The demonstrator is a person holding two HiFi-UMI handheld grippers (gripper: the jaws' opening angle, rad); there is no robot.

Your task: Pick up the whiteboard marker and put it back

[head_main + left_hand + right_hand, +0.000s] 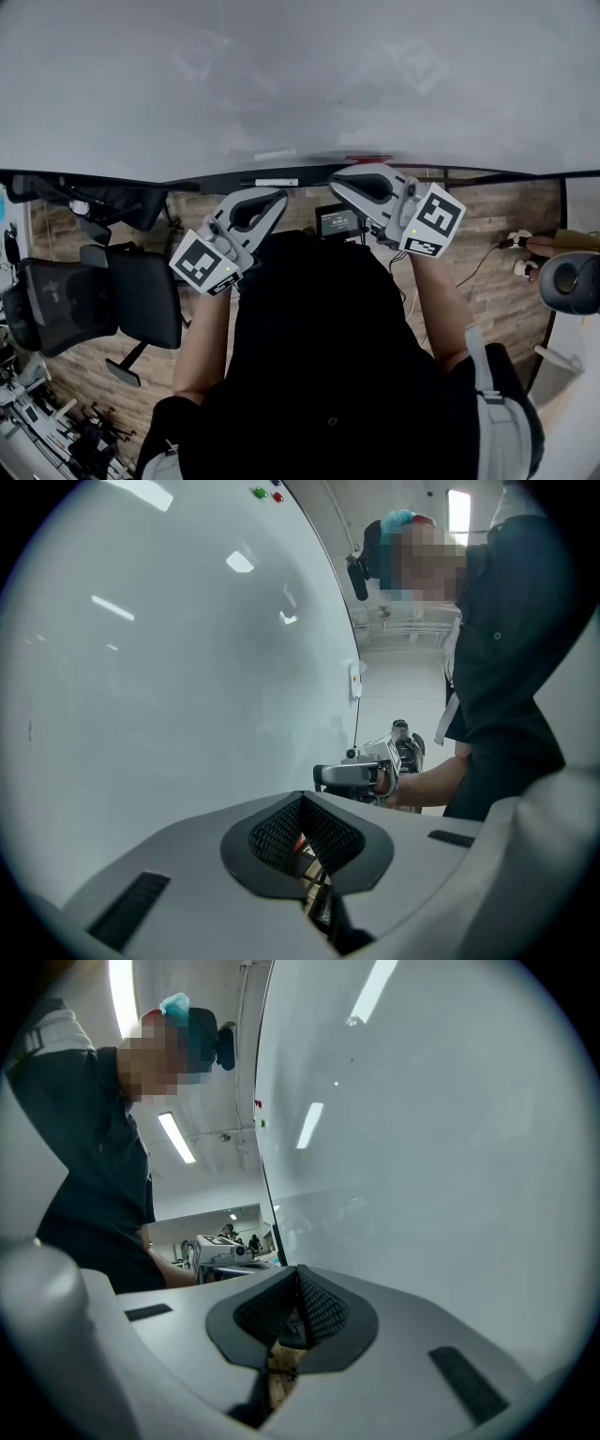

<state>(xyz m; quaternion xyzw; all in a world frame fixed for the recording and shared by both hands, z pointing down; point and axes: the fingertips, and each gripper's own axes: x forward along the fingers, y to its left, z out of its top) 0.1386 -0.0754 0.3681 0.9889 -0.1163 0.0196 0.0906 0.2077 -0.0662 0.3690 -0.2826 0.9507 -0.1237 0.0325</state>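
The whiteboard (pixel 300 75) fills the top of the head view, with its tray ledge (pixel 281 178) along the lower edge. A short red thing (pixel 368 157), perhaps the marker, lies on that ledge just beyond my right gripper (pixel 349 183). My left gripper (pixel 267 202) is held up beside it, near the ledge. Both are shut with nothing between the pads. In the left gripper view the jaws (pixel 302 803) meet close to the board, and the right gripper (pixel 370 772) shows beyond them. The right gripper view shows its jaws (pixel 298 1279) closed too.
A black office chair (pixel 103 300) stands on the wood floor at the left. A small screen (pixel 337 222) sits below the ledge. A grey round device (pixel 572 281) is at the right edge. Green and red magnets (pixel 267 492) sit high on the board.
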